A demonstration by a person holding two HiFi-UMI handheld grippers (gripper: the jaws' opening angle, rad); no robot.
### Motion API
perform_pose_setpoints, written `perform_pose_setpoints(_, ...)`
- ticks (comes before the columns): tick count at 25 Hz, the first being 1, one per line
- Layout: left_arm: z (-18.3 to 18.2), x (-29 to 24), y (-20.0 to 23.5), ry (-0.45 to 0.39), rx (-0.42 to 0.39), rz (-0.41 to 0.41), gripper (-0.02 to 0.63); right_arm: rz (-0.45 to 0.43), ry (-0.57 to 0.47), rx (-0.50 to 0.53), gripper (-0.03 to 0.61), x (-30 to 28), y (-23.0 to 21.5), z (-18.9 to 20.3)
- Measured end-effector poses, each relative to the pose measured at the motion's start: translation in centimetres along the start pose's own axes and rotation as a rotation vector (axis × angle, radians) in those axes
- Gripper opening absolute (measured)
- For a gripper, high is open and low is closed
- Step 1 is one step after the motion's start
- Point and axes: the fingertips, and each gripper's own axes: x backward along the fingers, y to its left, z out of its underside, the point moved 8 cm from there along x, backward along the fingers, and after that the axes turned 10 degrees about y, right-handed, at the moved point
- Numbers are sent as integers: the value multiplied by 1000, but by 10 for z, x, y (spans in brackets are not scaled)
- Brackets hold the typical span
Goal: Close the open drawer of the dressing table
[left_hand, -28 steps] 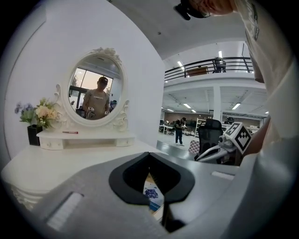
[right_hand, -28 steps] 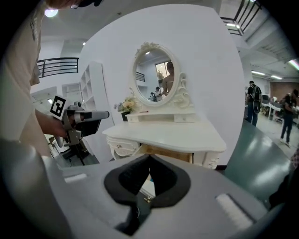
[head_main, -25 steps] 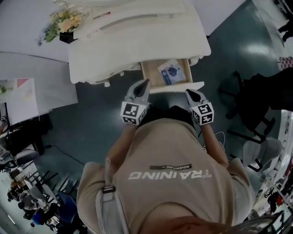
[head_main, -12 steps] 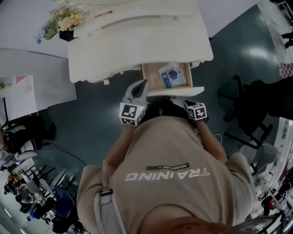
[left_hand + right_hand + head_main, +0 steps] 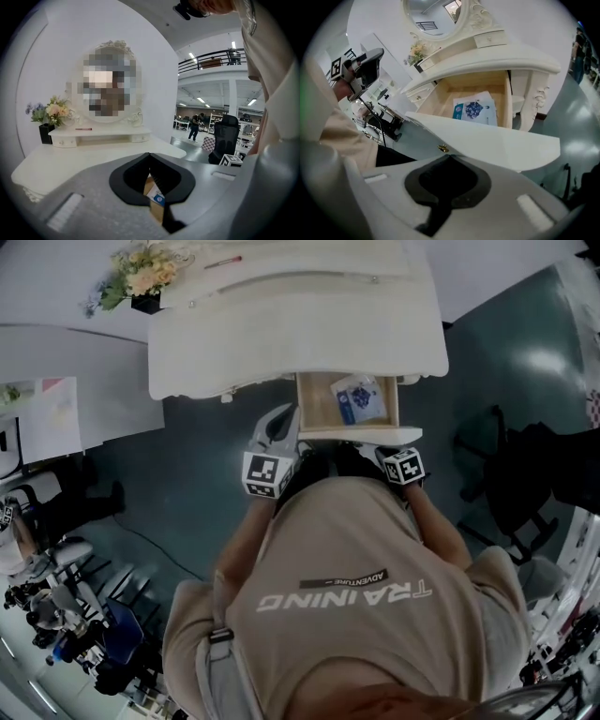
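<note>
Though poised with the right gripper (image 5: pixel 449 155) clenched empty, tips under the brass knob (image 5: pixel 443 148) of the drawer (image 5: pixel 497 140) ahead, hardly begun: pulled well out, blue packet (image 5: pixel 474 111) showing. Same empty clench on the left gripper (image 5: pixel 150 154), beside the left wall.

The back of the person's shirt (image 5: pixel 345 594) carries TRAINING in large pale letters, upside down in the head view. Just above it in that view is a small dark strip reading ADVENTURE. The packet (image 5: pixel 357 397) in the drawer (image 5: pixel 315 409) has blue print, too small to read. The left cube (image 5: pixel 263 474) and right cube (image 5: pixel 403 466) bear black-and-white square codes only, with no letters.
</note>
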Motion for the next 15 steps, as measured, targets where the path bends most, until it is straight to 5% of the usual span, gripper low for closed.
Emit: perform_pose_setpoints(15,-26,-15,20,-33,34,-110,0,-46,41,168,3,6,-29,-62)
